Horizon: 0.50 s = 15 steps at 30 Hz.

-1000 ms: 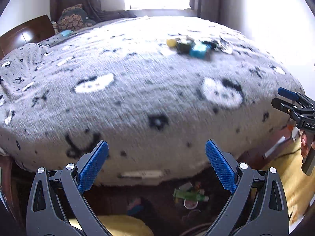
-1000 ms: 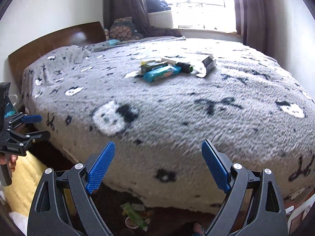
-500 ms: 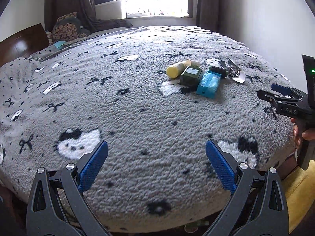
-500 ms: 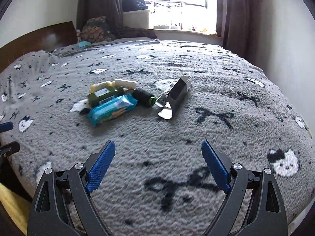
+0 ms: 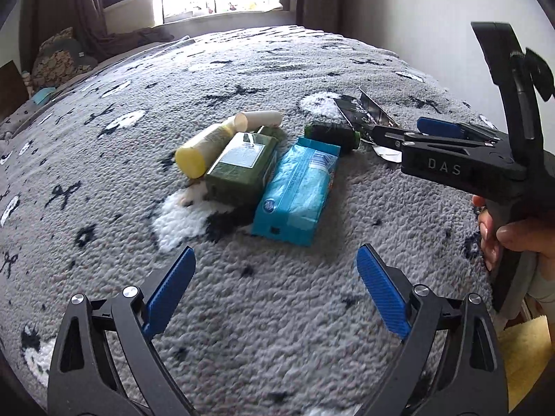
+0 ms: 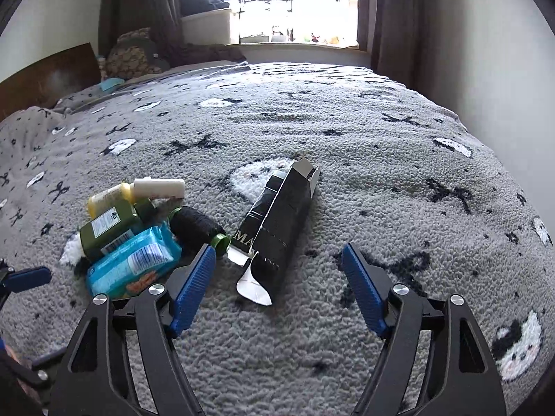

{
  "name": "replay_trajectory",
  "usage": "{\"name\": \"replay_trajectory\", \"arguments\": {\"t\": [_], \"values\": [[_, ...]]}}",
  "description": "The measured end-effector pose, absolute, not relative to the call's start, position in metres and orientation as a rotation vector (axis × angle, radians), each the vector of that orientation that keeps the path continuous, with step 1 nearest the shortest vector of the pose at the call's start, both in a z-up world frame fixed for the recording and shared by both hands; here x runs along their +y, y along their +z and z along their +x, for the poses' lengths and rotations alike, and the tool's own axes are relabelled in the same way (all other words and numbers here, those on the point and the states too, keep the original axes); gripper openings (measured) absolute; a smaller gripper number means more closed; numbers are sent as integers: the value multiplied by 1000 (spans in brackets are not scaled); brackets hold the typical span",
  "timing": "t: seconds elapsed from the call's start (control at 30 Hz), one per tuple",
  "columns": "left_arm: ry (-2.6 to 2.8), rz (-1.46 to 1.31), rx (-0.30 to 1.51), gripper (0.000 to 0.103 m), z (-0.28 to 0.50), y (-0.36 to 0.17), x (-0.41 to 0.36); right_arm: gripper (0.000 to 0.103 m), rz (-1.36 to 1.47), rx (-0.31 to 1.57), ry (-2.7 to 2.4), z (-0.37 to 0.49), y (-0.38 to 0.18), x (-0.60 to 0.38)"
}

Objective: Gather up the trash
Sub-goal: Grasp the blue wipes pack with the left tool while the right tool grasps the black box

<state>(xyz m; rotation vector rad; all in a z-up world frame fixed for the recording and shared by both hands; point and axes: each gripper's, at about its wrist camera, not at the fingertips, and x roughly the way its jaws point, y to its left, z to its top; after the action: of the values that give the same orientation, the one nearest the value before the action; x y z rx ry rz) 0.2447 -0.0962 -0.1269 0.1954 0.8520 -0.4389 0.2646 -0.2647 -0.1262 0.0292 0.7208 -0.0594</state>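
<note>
Grey patterned bed point(image 6: 381, 159) holds trash; black carton point(image 6: 277, 228) reads "MA"; both claws, left point(image 5: 275, 291) and right point(image 6: 277, 277), spread, just narrowing, empty.

Trash clustered on grey blanket: blue wipes pack point(image 5: 296, 190), green bottle point(image 5: 241, 168), yellow tube point(image 5: 204, 147), dark spool point(image 6: 199, 225); black carton point(image 6: 277, 232) lying beside, flap open.

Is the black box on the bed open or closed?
Open. The black box lies on its side on the blanket, and its near end flaps hang loose, showing the white inside.
</note>
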Motion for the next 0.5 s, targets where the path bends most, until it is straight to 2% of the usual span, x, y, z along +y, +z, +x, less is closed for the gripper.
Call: {"name": "replay_trajectory", "arguments": {"t": [0.1, 0.2, 0.23, 0.37, 0.5], "values": [[-428, 201, 882, 83, 259, -138, -108, 60, 72, 754, -87, 275, -130, -271], [-421, 197, 884, 83, 270, -142, -117, 53, 116, 768, -103, 280, -132, -280], [-423, 192, 883, 83, 273, -141, -118, 48, 122, 768, -104, 282, -132, -282], [-439, 175, 887, 71, 286, -138, -125, 33, 128, 790, -96, 292, -136, -287], [-445, 176, 898, 53, 294, -138, -131, 10, 119, 797, -80, 292, -136, -285]]}}
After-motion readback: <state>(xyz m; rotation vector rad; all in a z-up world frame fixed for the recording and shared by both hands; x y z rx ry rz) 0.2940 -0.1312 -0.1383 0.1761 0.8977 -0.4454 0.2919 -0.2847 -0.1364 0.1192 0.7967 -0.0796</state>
